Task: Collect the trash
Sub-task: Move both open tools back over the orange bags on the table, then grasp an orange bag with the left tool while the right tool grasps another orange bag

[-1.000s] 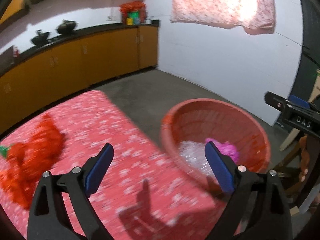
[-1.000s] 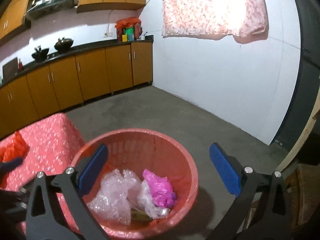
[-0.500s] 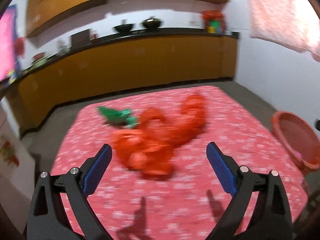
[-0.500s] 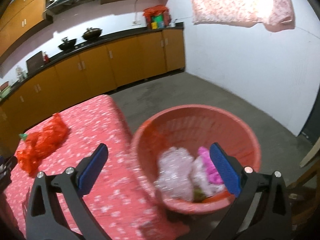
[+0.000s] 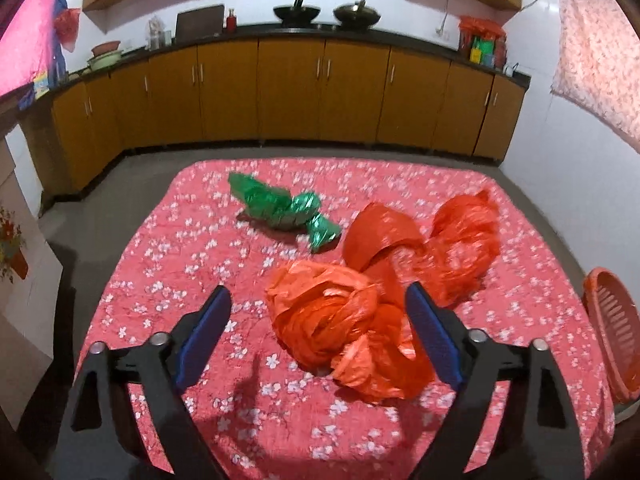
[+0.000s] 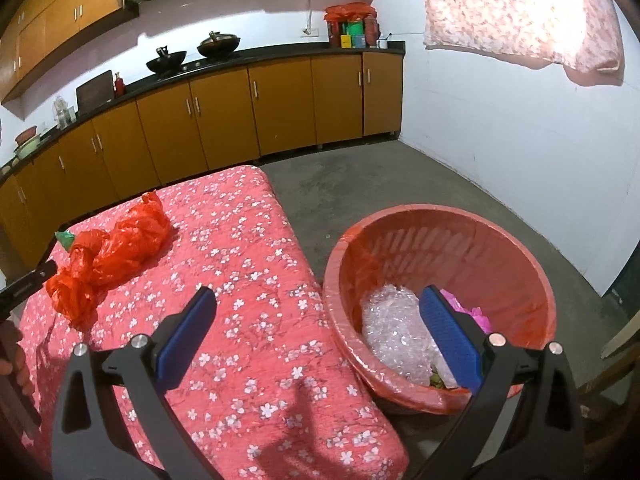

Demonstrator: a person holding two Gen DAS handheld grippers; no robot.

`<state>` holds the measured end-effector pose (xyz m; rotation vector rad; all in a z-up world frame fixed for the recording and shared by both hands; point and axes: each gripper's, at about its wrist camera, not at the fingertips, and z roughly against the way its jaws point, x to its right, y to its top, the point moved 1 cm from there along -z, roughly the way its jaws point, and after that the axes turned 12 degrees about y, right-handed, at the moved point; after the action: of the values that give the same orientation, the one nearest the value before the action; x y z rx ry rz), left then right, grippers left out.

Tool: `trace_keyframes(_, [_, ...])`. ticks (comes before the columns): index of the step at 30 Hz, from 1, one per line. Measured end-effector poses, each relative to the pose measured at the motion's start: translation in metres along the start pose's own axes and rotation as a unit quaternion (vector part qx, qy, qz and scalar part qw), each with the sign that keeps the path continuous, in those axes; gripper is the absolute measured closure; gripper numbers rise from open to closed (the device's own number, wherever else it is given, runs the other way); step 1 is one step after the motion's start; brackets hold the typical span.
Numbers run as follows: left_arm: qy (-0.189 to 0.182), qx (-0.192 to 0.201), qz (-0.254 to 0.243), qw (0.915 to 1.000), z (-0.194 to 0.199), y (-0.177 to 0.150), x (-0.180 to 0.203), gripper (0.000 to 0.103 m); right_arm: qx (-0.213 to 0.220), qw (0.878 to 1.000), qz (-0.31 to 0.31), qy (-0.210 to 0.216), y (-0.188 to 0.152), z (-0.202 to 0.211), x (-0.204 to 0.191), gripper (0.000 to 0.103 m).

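Reaching with my left gripper [image 5: 316, 332], jaws wide but just narrowing on nothing, I see the orange bag [image 5: 344, 328] lying between and ahead of its fingers on the table [image 5: 168, 264], farther from my right gripper [image 6: 316, 334], gaping empty beside the basket [image 6: 516, 248].

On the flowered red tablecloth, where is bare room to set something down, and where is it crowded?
Free: the flowered red tablecloth left of the crumpled orange plastic bags, and the strip between them and the red plastic basket. Crowded: the middle, where the bags lie close to the green foil wrapper.
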<state>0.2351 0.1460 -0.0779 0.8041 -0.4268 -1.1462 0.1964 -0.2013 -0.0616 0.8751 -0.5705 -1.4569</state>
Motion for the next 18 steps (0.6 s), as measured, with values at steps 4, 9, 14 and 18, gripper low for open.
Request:
trace_keyframes(4, [0.009,-0.013,-0.007,0.9998,-0.009,-0.009,-0.002,0.021,-0.003,1.000,0.004,-0.001,0.000,-0.002,0.000,0.004])
trace_keyframes(9, [0.004,-0.021,-0.019,0.9996,-0.013,-0.015,0.005,0.022,-0.007,1.000,0.005,0.003,0.000,-0.007,-0.003,0.004])
trace_keyframes(14, [-0.014,-0.029,-0.017,0.9994,-0.016,-0.018,0.008,0.041,-0.007,1.000,0.023,0.001,-0.001,-0.010,-0.013,0.004])
trace_keyframes(18, [-0.018,-0.019,-0.024,0.9994,-0.010,-0.018,0.006,0.055,-0.006,0.999,0.033,0.004,0.002,-0.013,-0.021,0.004])
